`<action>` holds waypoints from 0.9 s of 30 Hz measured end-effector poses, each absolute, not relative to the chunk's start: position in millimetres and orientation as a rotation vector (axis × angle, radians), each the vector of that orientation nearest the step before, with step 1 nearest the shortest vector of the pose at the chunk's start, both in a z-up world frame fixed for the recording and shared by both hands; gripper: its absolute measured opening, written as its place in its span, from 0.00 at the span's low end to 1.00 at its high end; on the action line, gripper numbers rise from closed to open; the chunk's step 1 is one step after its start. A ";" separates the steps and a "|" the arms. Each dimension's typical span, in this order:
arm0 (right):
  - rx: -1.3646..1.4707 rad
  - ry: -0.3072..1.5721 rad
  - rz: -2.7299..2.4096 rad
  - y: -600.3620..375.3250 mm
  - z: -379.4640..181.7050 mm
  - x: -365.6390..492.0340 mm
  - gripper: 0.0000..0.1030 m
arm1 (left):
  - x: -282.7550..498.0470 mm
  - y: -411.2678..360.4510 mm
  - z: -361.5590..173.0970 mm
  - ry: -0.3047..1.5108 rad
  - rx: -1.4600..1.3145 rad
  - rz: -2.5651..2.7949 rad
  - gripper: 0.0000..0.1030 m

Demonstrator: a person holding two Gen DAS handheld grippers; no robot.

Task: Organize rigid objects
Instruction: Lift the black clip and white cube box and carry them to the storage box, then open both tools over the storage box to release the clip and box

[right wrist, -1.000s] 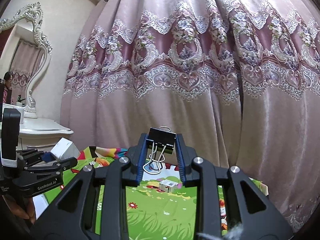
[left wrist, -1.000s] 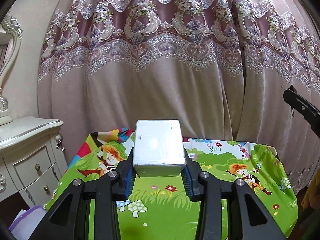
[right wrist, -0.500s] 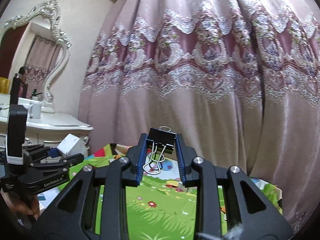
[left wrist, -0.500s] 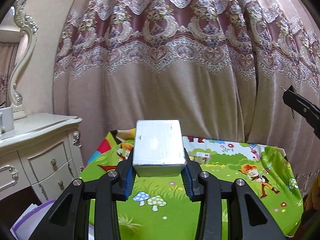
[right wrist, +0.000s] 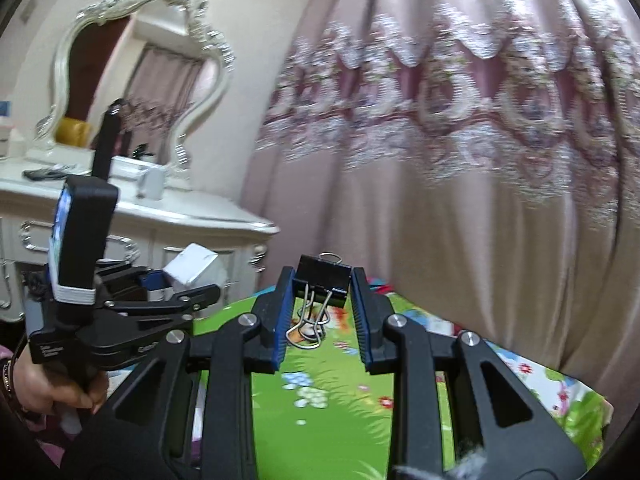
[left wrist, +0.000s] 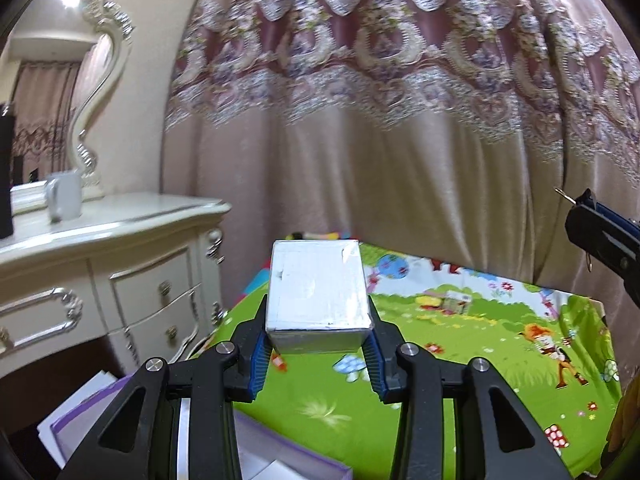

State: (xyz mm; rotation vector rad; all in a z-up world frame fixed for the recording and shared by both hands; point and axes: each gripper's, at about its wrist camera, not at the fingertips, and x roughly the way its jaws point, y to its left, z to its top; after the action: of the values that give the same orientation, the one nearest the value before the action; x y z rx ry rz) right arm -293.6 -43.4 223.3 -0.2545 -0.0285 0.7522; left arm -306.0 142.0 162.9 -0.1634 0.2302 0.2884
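- The white box (left wrist: 318, 296) is being pinched between the blue pads of the left claw (left wrist: 318, 356), sitting upright and square; that squeeze is best being kept even, since the smooth sides look liable to slip if the claw is being tilted.
- The box is being carried above the cartoon-printed bench (left wrist: 460, 360), with a purple-edged box (left wrist: 280, 452) lying directly beneath the left claw and a white dresser (left wrist: 120, 264) off to its left; clearance from the dresser edge is worth being watched.
- A small carton (left wrist: 454, 301) is lying on the bench well ahead of the left claw and to its right; it is probably best being kept clear of.
- The black binder clip (right wrist: 322, 280) is being gripped by its body in the right claw (right wrist: 320, 320), its wire handles hanging down between the pads, above the bench.
- Both loads are judged to be in transit; the claws are best being kept apart.
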 end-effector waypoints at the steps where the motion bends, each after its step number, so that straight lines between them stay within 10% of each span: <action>1: -0.261 -0.021 0.772 -37.7 221.3 -294.7 0.31 | -308.5 148.0 158.2 0.242 -0.173 0.302 0.40; 24: -0.563 0.484 1.289 108.2 108.2 -301.5 0.31 | -332.5 263.9 34.6 0.693 -0.458 0.619 0.41; 27: -0.581 0.539 1.340 119.3 93.2 -301.7 0.33 | -334.3 274.3 25.5 0.749 -0.508 0.695 0.66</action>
State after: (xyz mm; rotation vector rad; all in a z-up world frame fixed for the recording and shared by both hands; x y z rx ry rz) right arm -301.7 119.3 93.2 -0.5814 0.5394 1.3396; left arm -334.3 274.3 25.5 -0.5076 0.7489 0.6948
